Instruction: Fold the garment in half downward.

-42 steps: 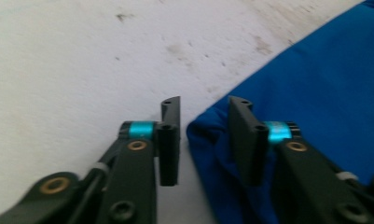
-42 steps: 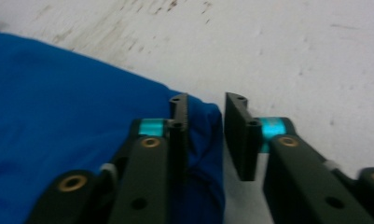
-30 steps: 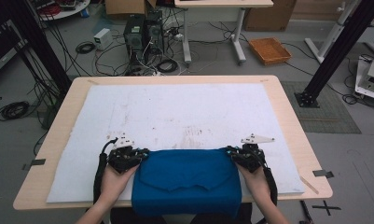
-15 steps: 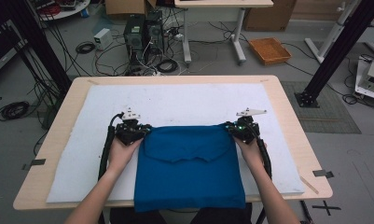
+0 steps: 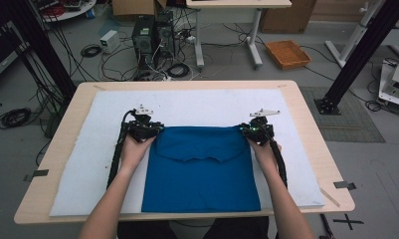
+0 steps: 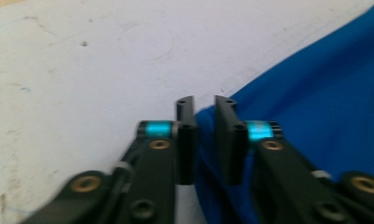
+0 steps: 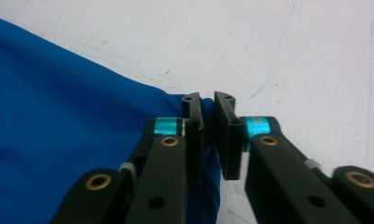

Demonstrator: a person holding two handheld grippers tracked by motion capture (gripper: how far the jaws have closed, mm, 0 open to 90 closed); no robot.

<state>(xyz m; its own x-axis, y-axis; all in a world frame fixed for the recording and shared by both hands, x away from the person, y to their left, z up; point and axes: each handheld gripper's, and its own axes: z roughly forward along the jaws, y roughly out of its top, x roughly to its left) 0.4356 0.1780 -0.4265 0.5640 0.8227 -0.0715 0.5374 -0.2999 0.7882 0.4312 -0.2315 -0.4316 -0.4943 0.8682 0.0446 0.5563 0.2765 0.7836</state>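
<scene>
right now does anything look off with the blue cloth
Mostly tidy. The blue cloth lies square on the white mat, but its folded-over top flap has a wavy, uneven lower edge.

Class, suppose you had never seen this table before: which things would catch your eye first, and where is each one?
The bright blue cloth stands out first, spread flat on the white mat at the near middle of the table. Next come the two black tools at its far corners: the left hand-held gripper and the right hand-held gripper, each with a cloth corner between jaws that have just been opening and stand slightly apart.
</scene>
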